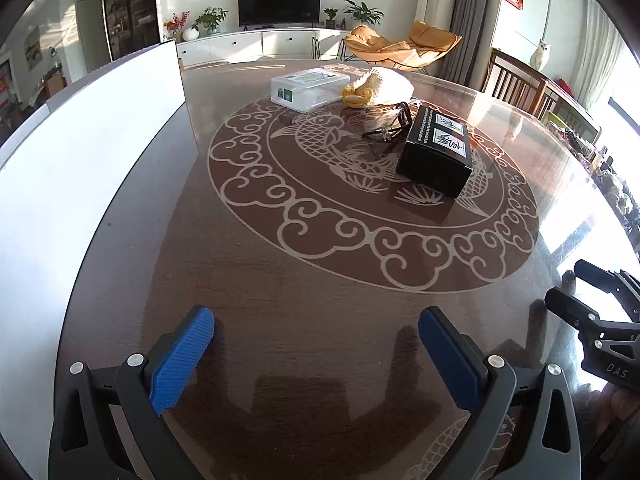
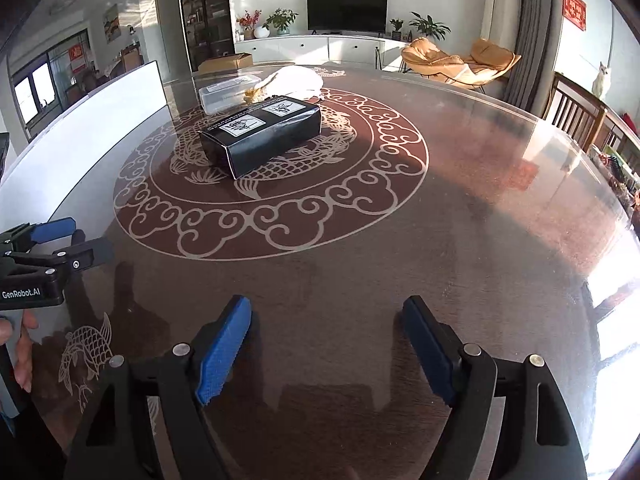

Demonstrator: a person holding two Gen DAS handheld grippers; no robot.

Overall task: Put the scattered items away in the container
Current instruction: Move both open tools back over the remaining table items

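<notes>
Hovering low over a dark round table (image 1: pixel 280 320) w/ a pale fish-and-cloud motif, both tongs point down at bare wood, nothing yet picked up.

L to R in the left wrist view: a big white container (image 1: pixel 80 152) stands at the table's left edge, open side not visible from here. Next, the left tongs (image 1: pixel 316 356), blue pads spread wide, empty. Far across the table sits a clear plastic box (image 1: pixel 308 88); just beside it a white-and-yellow cloth bundle (image 1: pixel 380 88); then a pair of glasses (image 1: pixel 394 124), lying against the corner of a black box (image 1: pixel 436 152) w/ white labels. At far right the right tongs (image 2: pixel 326 350) edge into frame; their own view shows them fairly wide too, nothing between the pads. A person's fingers (image 2: pixel 24 344) show on the left handle in the right wrist view.

Task looks barely begun: all four items appear well apart from the container, clustered near the centre motif.

Risks, as judged: the glasses are thin and half tucked against the black box, so a grab at either could drag or bend the frames. The glossy table may let the boxes skid instead of seating in the pads. The cloth bundle is floppy; a shallow pinch could drop it short of the container.
</notes>
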